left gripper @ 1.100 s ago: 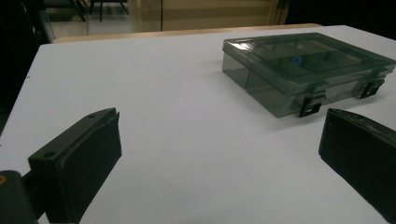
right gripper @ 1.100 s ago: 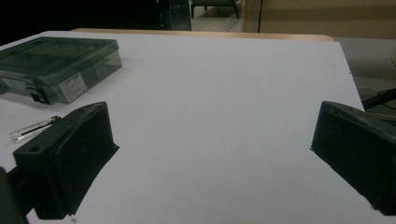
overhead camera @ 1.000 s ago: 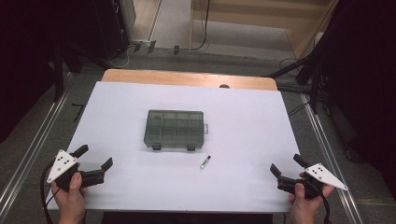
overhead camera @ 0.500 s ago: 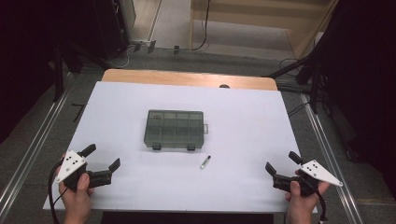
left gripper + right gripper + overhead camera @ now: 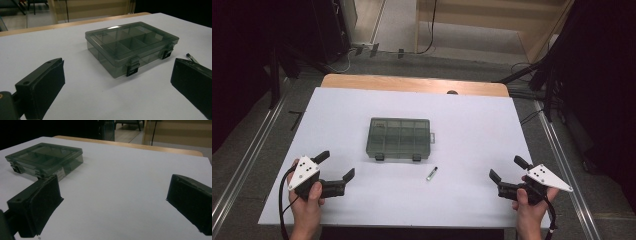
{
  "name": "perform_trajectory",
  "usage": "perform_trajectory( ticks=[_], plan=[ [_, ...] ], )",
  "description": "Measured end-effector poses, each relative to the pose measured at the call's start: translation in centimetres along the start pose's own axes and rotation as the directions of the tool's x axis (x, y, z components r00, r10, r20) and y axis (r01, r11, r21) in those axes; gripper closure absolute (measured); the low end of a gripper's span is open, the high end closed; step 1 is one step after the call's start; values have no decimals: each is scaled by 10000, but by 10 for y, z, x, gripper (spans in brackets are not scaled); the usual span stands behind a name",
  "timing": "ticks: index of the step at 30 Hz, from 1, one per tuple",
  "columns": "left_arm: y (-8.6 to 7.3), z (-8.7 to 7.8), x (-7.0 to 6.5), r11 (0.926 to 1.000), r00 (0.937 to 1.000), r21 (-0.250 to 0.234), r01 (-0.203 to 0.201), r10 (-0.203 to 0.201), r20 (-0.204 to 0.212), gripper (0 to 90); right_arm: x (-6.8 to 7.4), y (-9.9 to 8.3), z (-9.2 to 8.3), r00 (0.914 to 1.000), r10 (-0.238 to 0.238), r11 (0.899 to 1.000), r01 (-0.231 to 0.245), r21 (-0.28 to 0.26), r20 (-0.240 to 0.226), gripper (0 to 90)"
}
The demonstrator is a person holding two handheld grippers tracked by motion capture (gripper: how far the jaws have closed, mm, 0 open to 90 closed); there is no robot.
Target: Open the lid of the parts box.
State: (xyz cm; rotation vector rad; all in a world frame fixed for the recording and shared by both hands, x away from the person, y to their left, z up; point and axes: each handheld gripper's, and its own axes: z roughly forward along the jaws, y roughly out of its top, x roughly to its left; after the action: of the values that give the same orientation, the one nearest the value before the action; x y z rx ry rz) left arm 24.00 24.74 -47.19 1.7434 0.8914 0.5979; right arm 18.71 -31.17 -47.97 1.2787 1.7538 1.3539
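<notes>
Two hand-held grippers, left and right, gape beside closed box.

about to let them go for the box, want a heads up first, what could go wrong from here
1. The small pen-like item lies loose just in front of the organizer box, near its right latch; a gripper going for that latch could knock it away.
2. The box's lid is closed with both latches down, and the box sits free on the white table, so pushing a latch with one gripper may just slide it.
3. Left gripper and right gripper are both open and apart from the box.
</notes>
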Motion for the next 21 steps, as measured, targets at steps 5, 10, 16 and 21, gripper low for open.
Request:
perform_trajectory(
  ticks=[5, 10, 16, 21],
  plan=[
    [4, 3, 0, 10000, 10000, -31, 49, -49, 43, 0, 4, 5, 6, 9999, -86, 10000, 86, 14, -146, 0],
    [7, 8, -1, 10000, 9999, 70, 26, -27, 105, 0, 8, 10, 13, 9994, -160, 9999, 162, 41, -305, 0],
    [13, 15, -4, 10000, 9997, 67, -64, 62, 237, 0, 15, 17, 22, 9983, -265, 9996, 267, 16, -521, 0],
    [17, 22, -7, 9999, 9993, 120, -93, 89, 358, 0, 21, 23, 29, 9970, -309, 9995, 309, -8, -707, 0]
  ],
)
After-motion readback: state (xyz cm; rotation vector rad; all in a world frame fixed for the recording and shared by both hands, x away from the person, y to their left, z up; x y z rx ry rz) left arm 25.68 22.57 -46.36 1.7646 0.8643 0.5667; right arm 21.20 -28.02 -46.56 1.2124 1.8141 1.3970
